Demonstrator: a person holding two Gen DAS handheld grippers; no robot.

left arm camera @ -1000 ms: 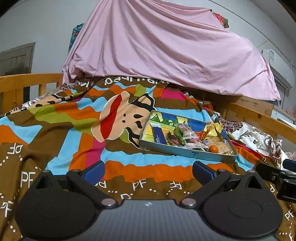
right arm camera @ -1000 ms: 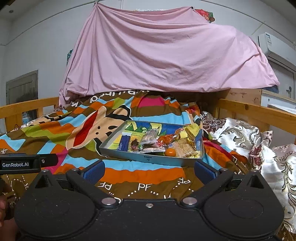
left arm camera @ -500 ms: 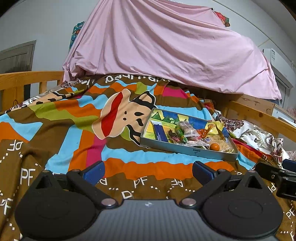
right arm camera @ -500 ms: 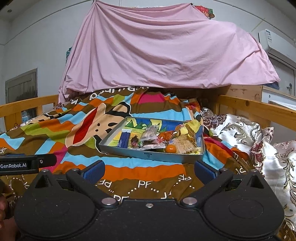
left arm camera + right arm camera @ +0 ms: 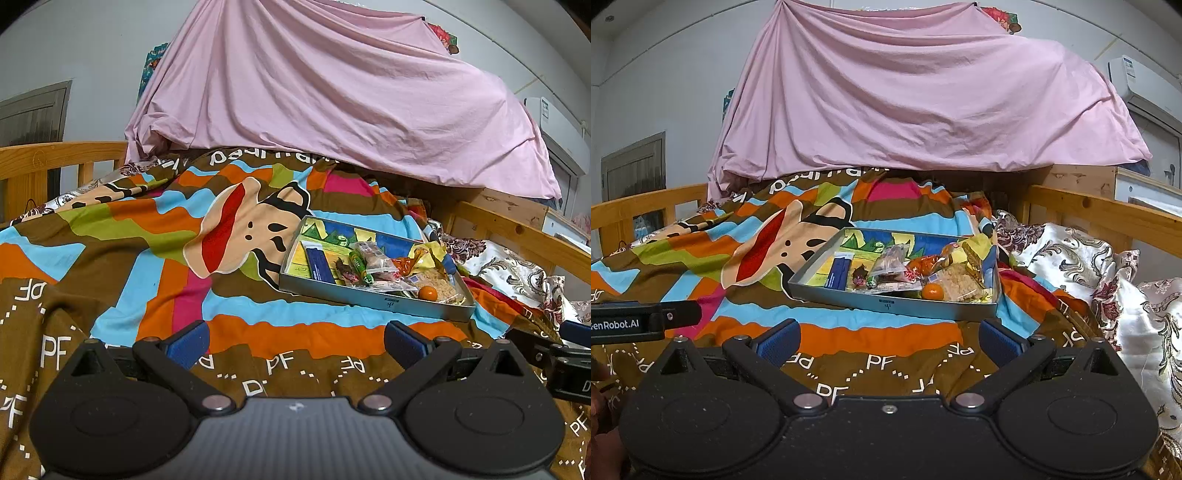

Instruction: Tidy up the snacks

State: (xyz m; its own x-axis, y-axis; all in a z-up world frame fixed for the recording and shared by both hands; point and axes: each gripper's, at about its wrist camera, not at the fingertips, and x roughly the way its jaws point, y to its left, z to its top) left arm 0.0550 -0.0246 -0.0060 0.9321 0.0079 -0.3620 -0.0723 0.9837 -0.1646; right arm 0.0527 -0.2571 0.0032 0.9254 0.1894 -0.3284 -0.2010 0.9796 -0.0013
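Note:
A shallow grey metal tray [image 5: 373, 297] [image 5: 894, 303] lies on the striped blanket, holding several snacks: a dark blue packet [image 5: 320, 263] [image 5: 837, 272], a green candy roll [image 5: 360, 267], clear wrapped biscuits [image 5: 891, 260], an orange sweet [image 5: 922, 264], a crumbly cracker pack [image 5: 959, 283] and a small orange fruit [image 5: 427, 293] [image 5: 932, 291]. My left gripper [image 5: 295, 341] hovers open, short of the tray and to its left. My right gripper [image 5: 888, 338] is open just in front of the tray's near wall. Neither holds anything.
The colourful blanket [image 5: 155, 258] with a monkey print covers the bed. A pink sheet [image 5: 916, 99] drapes over a bulk behind. Wooden rails [image 5: 1108, 218] [image 5: 48, 158] run along both sides. Floral pillows [image 5: 1126, 295] lie at right. The other gripper [image 5: 639, 319] shows at each view's edge.
Both grippers have tilted slightly, so the tray sits a bit lower and nearer in each view. Their fingers stayed open. The snacks have not moved.

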